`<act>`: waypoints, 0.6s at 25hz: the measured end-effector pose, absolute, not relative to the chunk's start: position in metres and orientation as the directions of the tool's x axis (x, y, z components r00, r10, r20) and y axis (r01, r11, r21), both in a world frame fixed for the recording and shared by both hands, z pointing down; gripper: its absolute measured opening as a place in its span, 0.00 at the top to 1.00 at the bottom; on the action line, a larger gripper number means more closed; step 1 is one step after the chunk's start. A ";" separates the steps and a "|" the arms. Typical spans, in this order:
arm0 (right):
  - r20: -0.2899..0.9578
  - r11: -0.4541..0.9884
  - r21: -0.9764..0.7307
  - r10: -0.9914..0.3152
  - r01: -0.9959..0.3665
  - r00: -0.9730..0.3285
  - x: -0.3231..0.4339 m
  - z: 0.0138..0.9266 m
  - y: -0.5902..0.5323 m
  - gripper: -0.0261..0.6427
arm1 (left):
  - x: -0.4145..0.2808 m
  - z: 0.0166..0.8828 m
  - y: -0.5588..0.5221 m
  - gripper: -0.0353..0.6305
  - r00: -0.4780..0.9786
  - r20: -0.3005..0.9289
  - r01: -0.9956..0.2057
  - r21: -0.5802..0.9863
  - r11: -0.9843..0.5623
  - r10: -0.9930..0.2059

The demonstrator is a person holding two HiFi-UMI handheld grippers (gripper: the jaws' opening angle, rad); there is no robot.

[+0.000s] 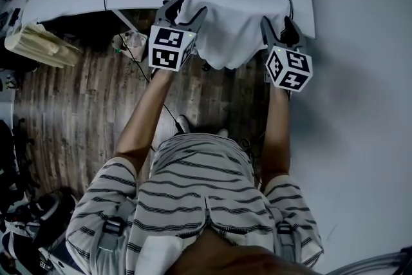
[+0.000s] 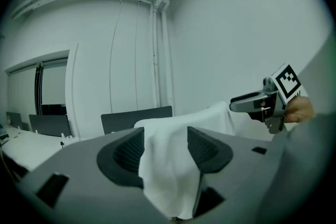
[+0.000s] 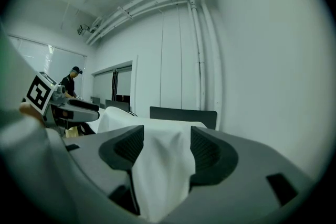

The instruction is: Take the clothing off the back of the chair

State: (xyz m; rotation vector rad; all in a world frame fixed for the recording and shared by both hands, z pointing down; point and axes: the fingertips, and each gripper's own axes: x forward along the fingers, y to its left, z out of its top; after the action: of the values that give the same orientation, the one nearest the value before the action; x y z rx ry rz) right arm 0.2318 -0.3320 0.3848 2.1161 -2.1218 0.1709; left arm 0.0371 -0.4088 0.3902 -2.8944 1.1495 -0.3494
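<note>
Left tool (image 1: 187,11), right tool (image 1: 278,26) astride white garment's (image 1: 235,16) edge

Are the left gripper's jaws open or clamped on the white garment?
Open: the left gripper holds its jaws wide apart, white garment hanging loosely between them.

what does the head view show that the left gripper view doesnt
Head view only: the wooden floor and the person's striped shirt. Left gripper view only: pipes along the wall and ceiling, and a dark flat panel. Both: the white clothing between the open jaws of the left gripper, and the right gripper.
</note>
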 end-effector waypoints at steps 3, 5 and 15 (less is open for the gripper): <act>0.209 0.000 0.024 -0.978 -1.000 0.005 0.236 0.392 -0.336 0.53 | 0.039 0.391 -0.413 0.57 0.703 0.206 -0.683 -0.070 -0.727 -0.680; 0.219 -0.003 0.026 -0.976 -1.000 0.009 0.239 0.395 -0.337 0.53 | 0.042 0.393 -0.415 0.57 0.703 0.217 -0.679 -0.075 -0.730 -0.677; 0.248 -0.002 0.022 -0.969 -1.000 0.008 0.247 0.402 -0.347 0.52 | 0.047 0.408 -0.426 0.57 0.700 0.260 -0.673 -0.073 -0.736 -0.665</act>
State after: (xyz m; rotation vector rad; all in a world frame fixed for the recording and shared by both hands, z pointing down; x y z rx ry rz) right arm 0.2472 -0.3467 0.4024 2.0838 -2.0736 0.2385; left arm 0.0472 -0.4257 0.4077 -2.9212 1.1502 -0.4300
